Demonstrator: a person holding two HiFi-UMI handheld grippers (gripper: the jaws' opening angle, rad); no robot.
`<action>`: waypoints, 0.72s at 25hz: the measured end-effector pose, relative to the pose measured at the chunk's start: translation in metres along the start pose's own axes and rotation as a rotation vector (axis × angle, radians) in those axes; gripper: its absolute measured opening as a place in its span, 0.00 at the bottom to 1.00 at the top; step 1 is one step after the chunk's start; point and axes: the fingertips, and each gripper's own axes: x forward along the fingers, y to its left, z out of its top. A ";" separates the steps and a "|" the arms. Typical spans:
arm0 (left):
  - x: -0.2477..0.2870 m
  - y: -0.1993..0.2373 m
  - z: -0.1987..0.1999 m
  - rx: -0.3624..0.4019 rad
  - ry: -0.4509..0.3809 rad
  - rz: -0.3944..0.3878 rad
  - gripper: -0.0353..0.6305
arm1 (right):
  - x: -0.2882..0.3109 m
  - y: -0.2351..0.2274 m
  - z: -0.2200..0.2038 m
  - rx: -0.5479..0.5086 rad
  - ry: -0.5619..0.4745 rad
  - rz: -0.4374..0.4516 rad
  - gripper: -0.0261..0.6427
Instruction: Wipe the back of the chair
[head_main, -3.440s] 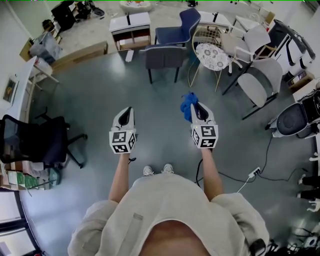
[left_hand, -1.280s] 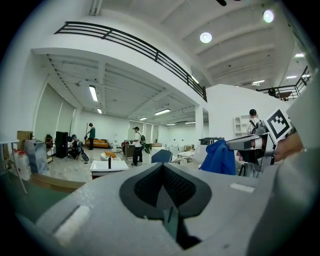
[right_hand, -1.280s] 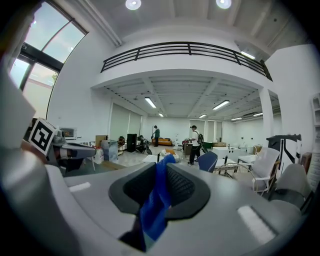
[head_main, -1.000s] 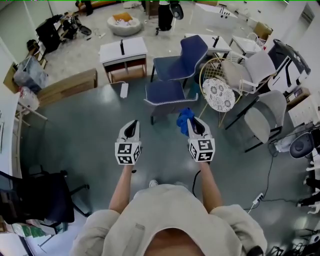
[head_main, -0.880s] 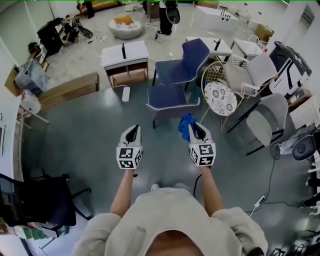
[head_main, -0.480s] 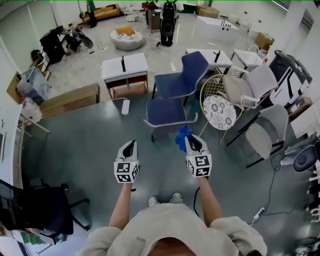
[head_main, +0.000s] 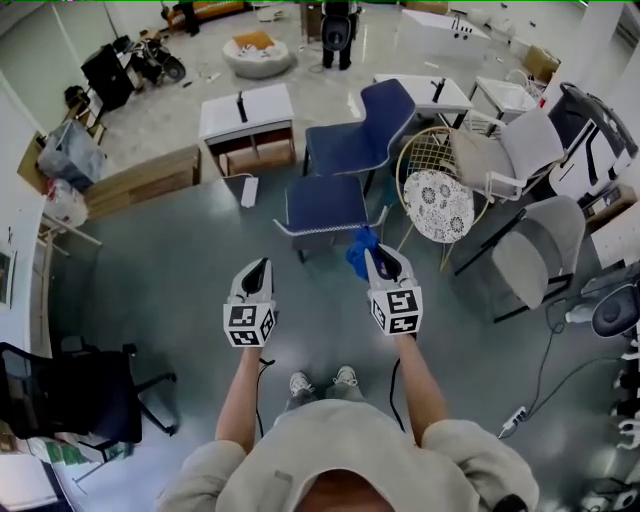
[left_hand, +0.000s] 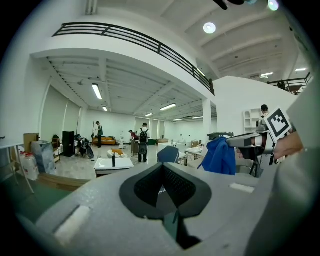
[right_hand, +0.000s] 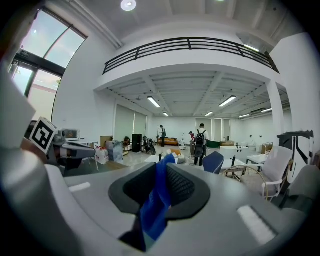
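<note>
- The dark blue padded chair (head_main: 322, 203) stood on the grey floor (head_main: 170, 260) straight ahead of me. A pale strip ran along its near edge, on my side.
- The bright blue cloth (head_main: 358, 252) hung just short of that chair's near right corner. I could not tell whether it touched the chair.
- My right gripper (head_main: 378, 254) had its jaws clamped on the cloth. In the right gripper view (right_hand: 159, 189) the fabric (right_hand: 156, 202) ran up between the pads and out past the tips.
- My left gripper (head_main: 259, 265) was level with the right one, off to its side and over bare floor. Its own view (left_hand: 165, 192) showed the jaws together with nothing between them.
- Beyond the near chair stood a second blue chair with a curved back (head_main: 365, 125).
- To its right was a round wire chair with a white lace-patterned seat (head_main: 437, 205).
- A low white table (head_main: 247, 112) sat to the left of the far chair.
- A black office chair (head_main: 70, 395) stood well apart at my lower left.
</note>
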 end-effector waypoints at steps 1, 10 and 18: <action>0.002 -0.003 -0.001 0.004 0.004 0.005 0.05 | 0.000 -0.002 -0.003 -0.002 0.005 0.009 0.14; 0.005 -0.007 -0.035 0.019 0.063 0.033 0.05 | 0.007 0.008 -0.052 0.036 0.063 0.076 0.14; 0.004 -0.003 -0.095 0.014 0.106 0.017 0.05 | 0.027 0.030 -0.109 0.044 0.099 0.097 0.14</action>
